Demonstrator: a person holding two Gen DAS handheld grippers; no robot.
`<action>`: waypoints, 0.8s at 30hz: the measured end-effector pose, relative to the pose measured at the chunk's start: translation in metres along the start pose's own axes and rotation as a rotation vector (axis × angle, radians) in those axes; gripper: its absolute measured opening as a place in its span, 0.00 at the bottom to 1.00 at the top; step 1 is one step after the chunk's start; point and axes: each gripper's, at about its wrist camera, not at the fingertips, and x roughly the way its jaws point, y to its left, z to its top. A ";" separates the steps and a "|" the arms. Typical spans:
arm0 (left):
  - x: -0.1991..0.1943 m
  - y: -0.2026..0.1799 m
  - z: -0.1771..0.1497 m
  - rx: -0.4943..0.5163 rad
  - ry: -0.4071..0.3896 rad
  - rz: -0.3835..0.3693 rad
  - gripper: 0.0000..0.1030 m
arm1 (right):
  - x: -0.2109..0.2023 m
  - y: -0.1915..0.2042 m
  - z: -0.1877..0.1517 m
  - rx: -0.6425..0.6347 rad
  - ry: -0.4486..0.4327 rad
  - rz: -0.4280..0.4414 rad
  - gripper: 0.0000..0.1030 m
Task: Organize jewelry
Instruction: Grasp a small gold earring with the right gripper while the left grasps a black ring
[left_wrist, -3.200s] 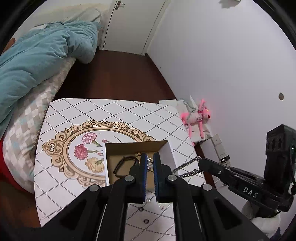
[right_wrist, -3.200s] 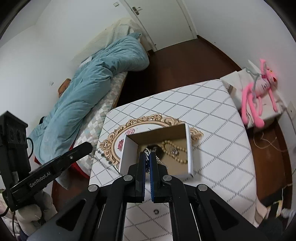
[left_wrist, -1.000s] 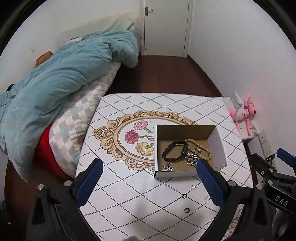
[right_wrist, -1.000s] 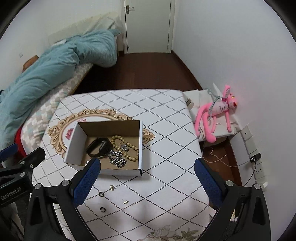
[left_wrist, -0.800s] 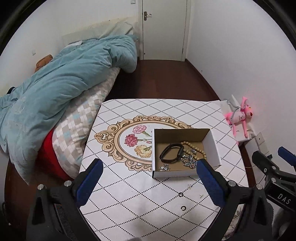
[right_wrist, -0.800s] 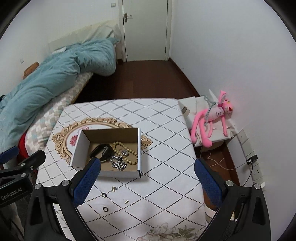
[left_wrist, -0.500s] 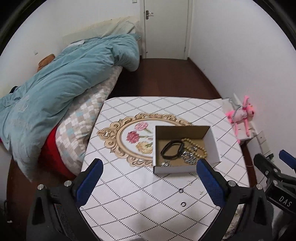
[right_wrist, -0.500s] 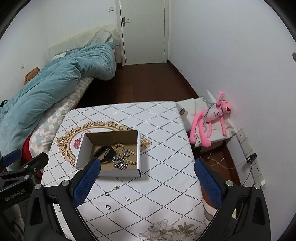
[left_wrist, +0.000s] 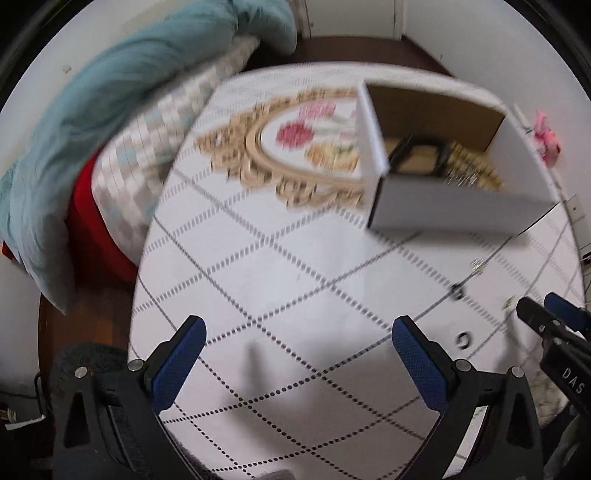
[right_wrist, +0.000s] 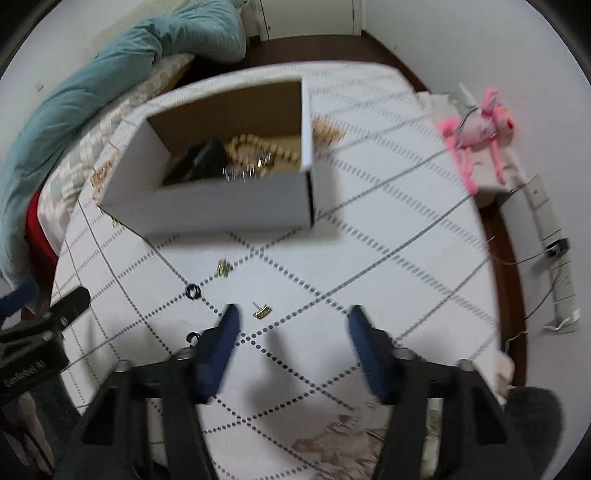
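Left gripper (left_wrist: 295, 354) fingers wide, empty. Right gripper (right_wrist: 291, 325) fingers closing, nothing between; gold earring (right_wrist: 262, 311) just ahead on counter (right_wrist: 369, 258), near white box (right_wrist: 221, 206).

I see a matt white cardboard box (right_wrist: 221, 203) with a raw brown inside, a smooth printed diamond-pattern tablecloth (right_wrist: 369, 258), a shiny gold metal earring (right_wrist: 262, 311), and a soft teal quilted duvet (left_wrist: 92, 110).

White box (right_wrist: 221, 206), brown inside; diamond-dotted white tablecloth (right_wrist: 388, 258); teal duvet (left_wrist: 110, 96).
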 end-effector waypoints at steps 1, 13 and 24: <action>0.004 0.001 -0.001 -0.003 0.013 0.002 1.00 | 0.006 0.000 -0.002 0.000 0.003 0.011 0.51; 0.012 -0.007 -0.008 0.017 0.025 -0.003 1.00 | 0.018 0.022 -0.012 -0.081 -0.041 -0.025 0.05; -0.002 -0.072 -0.024 0.132 0.006 -0.208 0.99 | -0.024 -0.032 -0.011 0.081 -0.094 0.037 0.03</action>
